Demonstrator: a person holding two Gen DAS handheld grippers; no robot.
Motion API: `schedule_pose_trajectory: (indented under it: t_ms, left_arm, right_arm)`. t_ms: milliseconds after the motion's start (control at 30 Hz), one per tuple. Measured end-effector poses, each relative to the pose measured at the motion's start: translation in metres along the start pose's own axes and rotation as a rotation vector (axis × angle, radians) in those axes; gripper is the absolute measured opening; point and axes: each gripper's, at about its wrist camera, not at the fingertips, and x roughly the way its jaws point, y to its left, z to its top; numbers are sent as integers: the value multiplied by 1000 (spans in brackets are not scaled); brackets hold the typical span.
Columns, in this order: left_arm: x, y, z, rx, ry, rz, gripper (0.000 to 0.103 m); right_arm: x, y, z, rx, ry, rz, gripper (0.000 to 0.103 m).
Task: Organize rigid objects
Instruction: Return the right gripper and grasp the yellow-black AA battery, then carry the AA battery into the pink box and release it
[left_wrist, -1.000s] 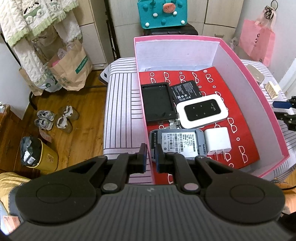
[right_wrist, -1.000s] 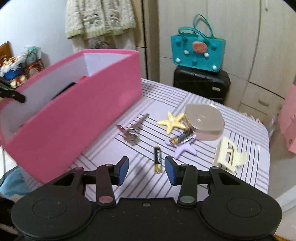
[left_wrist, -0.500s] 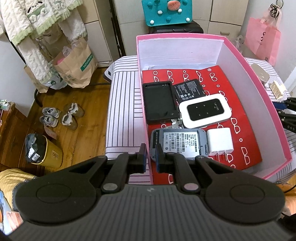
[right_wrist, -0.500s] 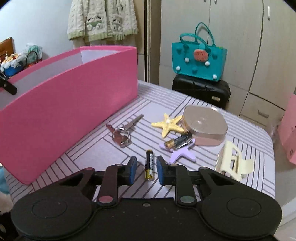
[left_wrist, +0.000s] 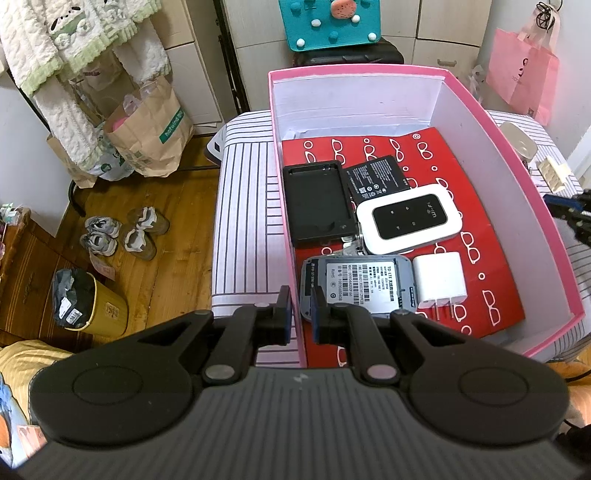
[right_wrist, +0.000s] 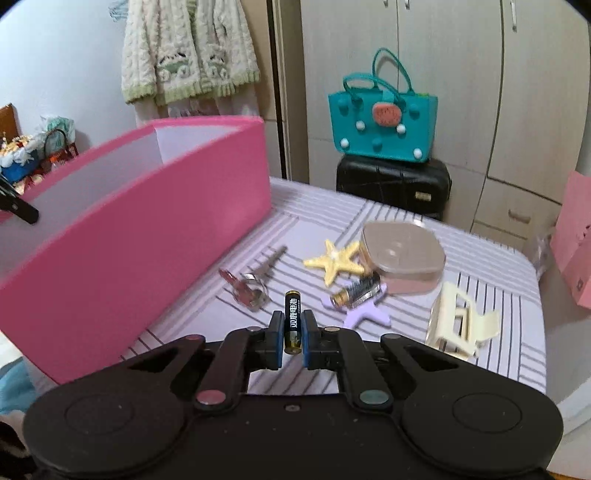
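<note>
My right gripper (right_wrist: 293, 326) is shut on a black and gold battery (right_wrist: 292, 320) and holds it just above the striped table. The pink box (right_wrist: 140, 236) stands to its left. On the table lie a key with ring (right_wrist: 251, 284), a yellow starfish (right_wrist: 334, 260), a second battery (right_wrist: 356, 291), a purple star (right_wrist: 364, 314), a beige case (right_wrist: 400, 254) and a cream hair clip (right_wrist: 458, 317). My left gripper (left_wrist: 300, 314) is shut on the pink box's near left wall (left_wrist: 291, 258). Inside lie a white Wi-Fi router (left_wrist: 408, 223), a grey device (left_wrist: 356, 284), a white charger (left_wrist: 439, 282) and a black tray (left_wrist: 317, 203).
The table (left_wrist: 251, 221) has a striped cloth and drops to a wooden floor on the left, with shoes (left_wrist: 122, 232) and a yellow bin (left_wrist: 88, 306). A teal bag (right_wrist: 382, 125) sits on a black suitcase (right_wrist: 393, 184) behind the table. A pink bag (right_wrist: 574, 254) hangs at the right.
My right gripper closed on the battery and lifted it off the table. My left gripper stayed shut on the box wall; its view shifted slightly.
</note>
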Motion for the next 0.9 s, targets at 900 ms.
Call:
schedule_pose_trajectory:
  t_ms: [900]
  left_arm:
    - [0, 6, -2, 28, -13, -38, 9]
  right_arm:
    - [48, 149, 163, -39, 215, 452, 11]
